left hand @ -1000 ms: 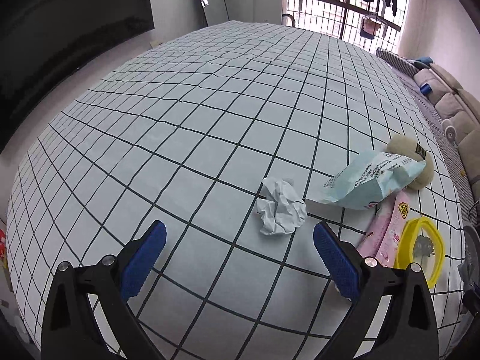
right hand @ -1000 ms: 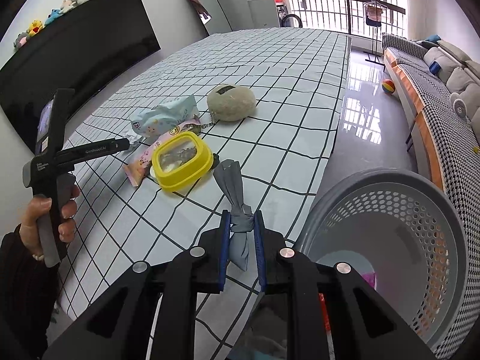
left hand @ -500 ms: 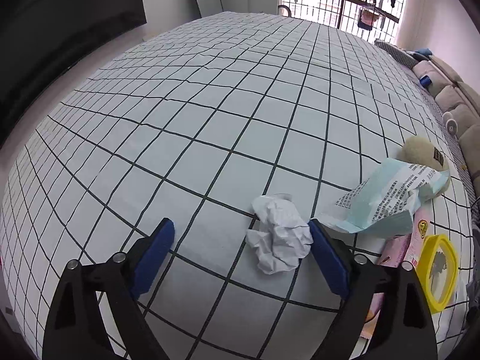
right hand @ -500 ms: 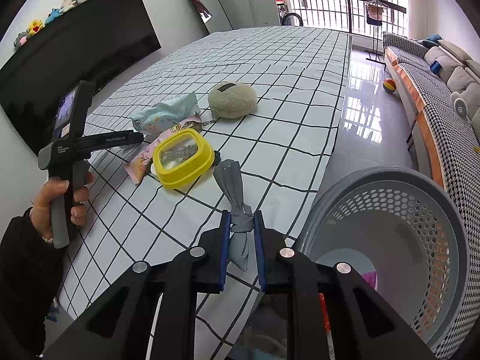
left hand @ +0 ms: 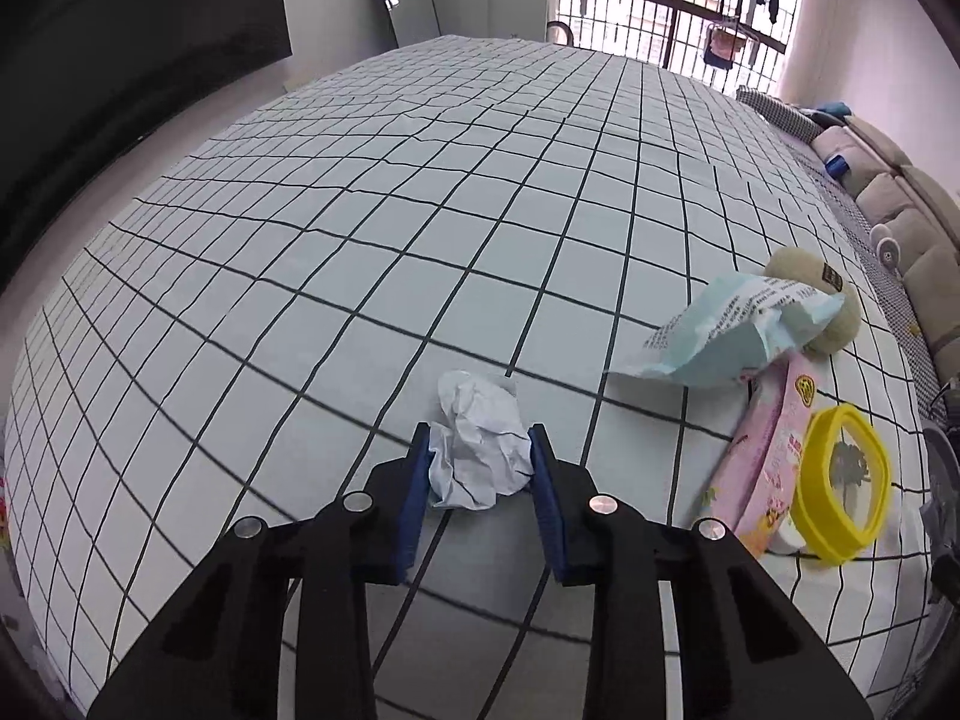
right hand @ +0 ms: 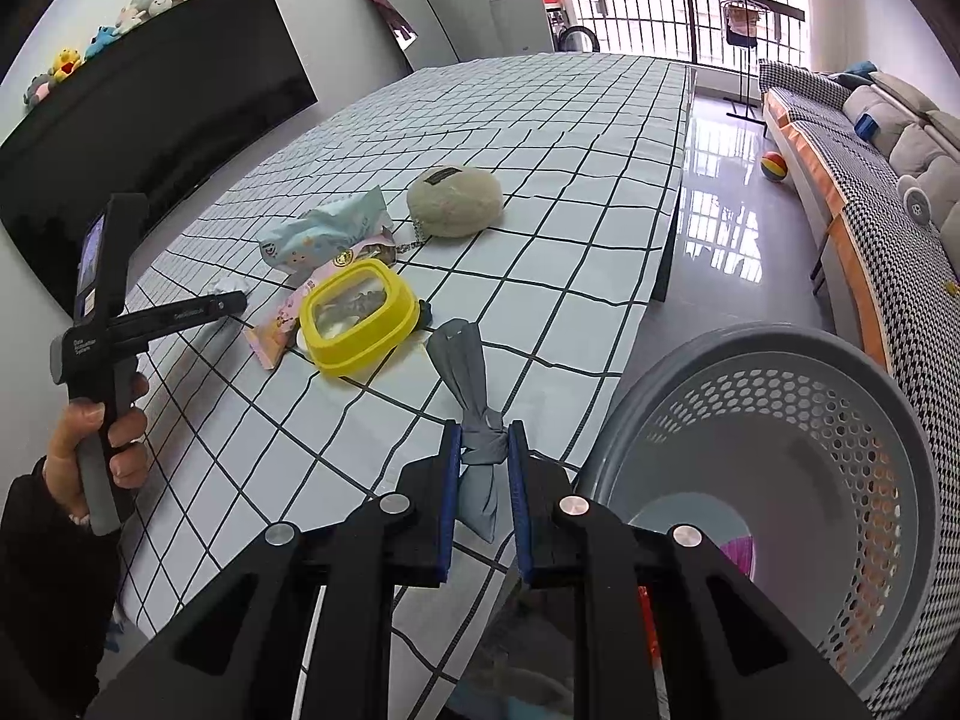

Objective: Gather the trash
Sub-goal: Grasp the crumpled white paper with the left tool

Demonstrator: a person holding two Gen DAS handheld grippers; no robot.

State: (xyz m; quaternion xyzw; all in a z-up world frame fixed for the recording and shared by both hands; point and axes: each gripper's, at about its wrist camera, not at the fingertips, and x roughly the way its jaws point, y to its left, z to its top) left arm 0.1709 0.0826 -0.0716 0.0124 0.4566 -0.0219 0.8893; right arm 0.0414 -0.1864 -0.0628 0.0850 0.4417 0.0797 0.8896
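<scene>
Your left gripper (left hand: 480,450) is closing on the crumpled paper ball (left hand: 477,450) at lower centre of the left wrist view, its blue pads already against both sides as it lies on the checked tablecloth (left hand: 360,240). It looks light and springy, so pinch across its bulk, not a loose edge. Your right gripper (right hand: 485,450) is pinched on a knotted grey cloth (right hand: 474,420), beside the grey basket (right hand: 780,360) at lower right.
</scene>
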